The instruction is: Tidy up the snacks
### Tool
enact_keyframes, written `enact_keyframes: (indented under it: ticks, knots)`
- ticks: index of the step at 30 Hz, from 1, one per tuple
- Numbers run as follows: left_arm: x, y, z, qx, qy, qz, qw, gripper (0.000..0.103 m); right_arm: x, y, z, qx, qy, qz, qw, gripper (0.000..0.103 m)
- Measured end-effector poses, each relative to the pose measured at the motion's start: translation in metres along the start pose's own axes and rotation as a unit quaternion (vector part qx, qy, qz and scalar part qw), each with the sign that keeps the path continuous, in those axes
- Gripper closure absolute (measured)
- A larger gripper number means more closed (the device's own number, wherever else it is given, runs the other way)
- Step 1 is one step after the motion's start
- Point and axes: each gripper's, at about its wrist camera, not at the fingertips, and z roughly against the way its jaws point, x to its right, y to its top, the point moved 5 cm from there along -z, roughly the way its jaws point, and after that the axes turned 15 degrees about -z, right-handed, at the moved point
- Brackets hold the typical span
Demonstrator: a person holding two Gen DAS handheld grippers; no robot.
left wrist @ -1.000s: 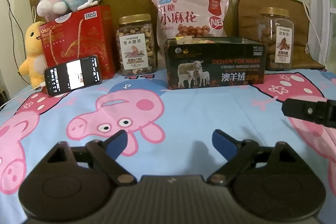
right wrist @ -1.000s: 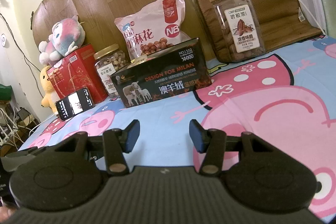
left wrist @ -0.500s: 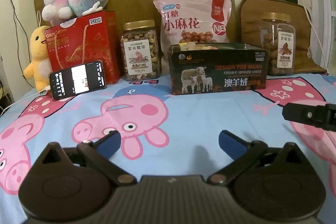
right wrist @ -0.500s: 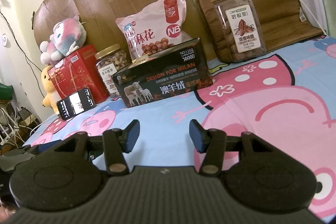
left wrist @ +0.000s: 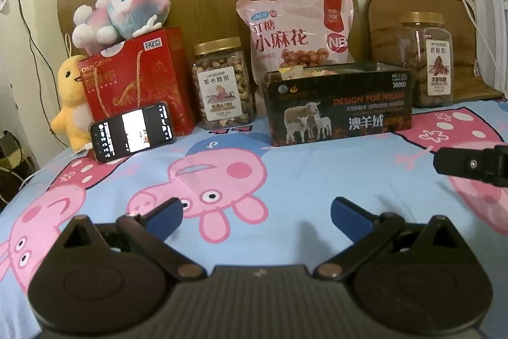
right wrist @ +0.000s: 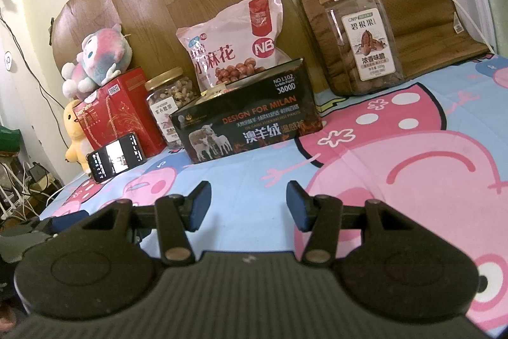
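Along the back of the bed (left wrist: pixel 317 180), against the wooden board and the wall, the snacks are lined up. Two clear jars with gold lids are counted: a cashew jar (left wrist: pixel 224 83) just beside the red gift box (left wrist: pixel 136 81), and a pecan jar (right wrist: pixel 360 40) well apart at the far right, in front of a brown cushion (right wrist: pixel 422 5). Both are judged rigid, fairly heavy and smooth-sided, so a hold across the body below the lid is advised, squarely, lest they slip. One pink snack bag (left wrist: pixel 298 30) is propped behind the dark box (left wrist: pixel 339 104); it is judged soft, light and crinkly, with brittle contents, and is best taken near its sealed top edge. The one dark box is open-topped, with wrapped items showing inside; its card walls are likely to flex, so a short wall should be pinched.

Also counted: two plush toys, one pink (left wrist: pixel 123 11) on the gift box and one yellow (left wrist: pixel 71 104) beside it, and one phone (left wrist: pixel 133 131) leaning against the gift box.

The left hand-held gripper (left wrist: pixel 255 213) is spread to its widest, its jaws having just been opening, with nothing between them. The right hand-held gripper (right wrist: pixel 247 205) is parted partway and likewise empty. Both are held above the sheet, well short of the snacks.
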Motion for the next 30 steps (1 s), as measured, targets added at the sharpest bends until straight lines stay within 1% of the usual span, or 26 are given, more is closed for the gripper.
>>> enact_keyframes:
  ticks: [6,14,18,23,30]
  knots:
    - [-0.0017,0.0005,0.0031,0.0,0.02,-0.002,0.9998,0.0,-0.0017,0.0004,0.0003,0.0,0.002,0.0,1.0,0.048]
    - [-0.0024,0.0028,0.0044,-0.015,0.007,0.003,0.9999,0.0,-0.0028,0.0007,0.0012,0.001,0.004,-0.002,1.0,0.047]
    - [-0.0021,0.005,0.0055,-0.029,-0.011,0.004,0.9995,0.0,-0.0024,0.0009,0.0015,0.001,0.006,-0.004,1.0,0.047]
    - [-0.0023,0.0065,0.0095,-0.031,-0.006,0.002,0.9995,0.0,-0.002,0.0013,0.0024,0.002,0.009,-0.007,1.0,0.047]
    - [-0.0042,0.0039,0.0068,-0.048,0.001,0.0,0.9988,0.0,-0.0011,0.0017,0.0035,0.004,0.014,-0.012,1.0,0.047]
